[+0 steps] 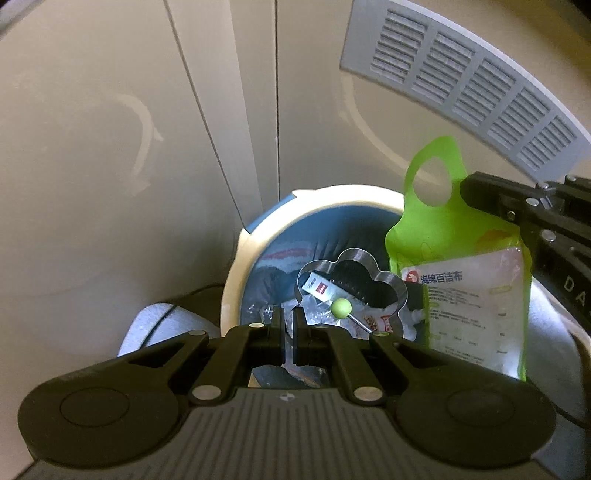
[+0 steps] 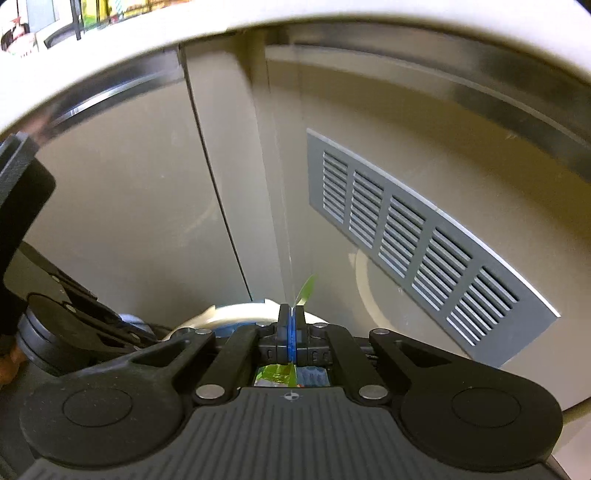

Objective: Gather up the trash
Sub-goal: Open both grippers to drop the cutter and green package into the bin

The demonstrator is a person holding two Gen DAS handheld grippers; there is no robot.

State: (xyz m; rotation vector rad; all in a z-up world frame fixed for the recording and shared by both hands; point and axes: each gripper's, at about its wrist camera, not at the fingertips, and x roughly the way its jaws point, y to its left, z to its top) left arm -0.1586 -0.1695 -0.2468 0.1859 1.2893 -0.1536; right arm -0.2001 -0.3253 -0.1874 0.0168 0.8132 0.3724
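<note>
A round bin (image 1: 236, 273) with a cream rim and blue liner stands against the cabinet, with wrappers and plastic inside. My left gripper (image 1: 289, 325) is shut on a clear plastic flower-shaped piece (image 1: 351, 284) with a green ball-tipped pin (image 1: 340, 308), held over the bin's mouth. My right gripper (image 2: 291, 325) is shut on the upper edge of a green sponge-cloth package (image 1: 461, 266), which hangs upright above the bin's right rim. In the right wrist view only a green sliver of the package (image 2: 306, 290) shows past the fingers, and the bin rim (image 2: 236, 312) lies just beyond.
Beige cabinet panels (image 1: 110, 147) stand close behind the bin, with a grey vent grille (image 1: 461, 85) at upper right, also in the right wrist view (image 2: 406, 229). A grey-white padded object (image 1: 155, 325) lies left of the bin. A countertop edge (image 2: 332, 14) overhangs.
</note>
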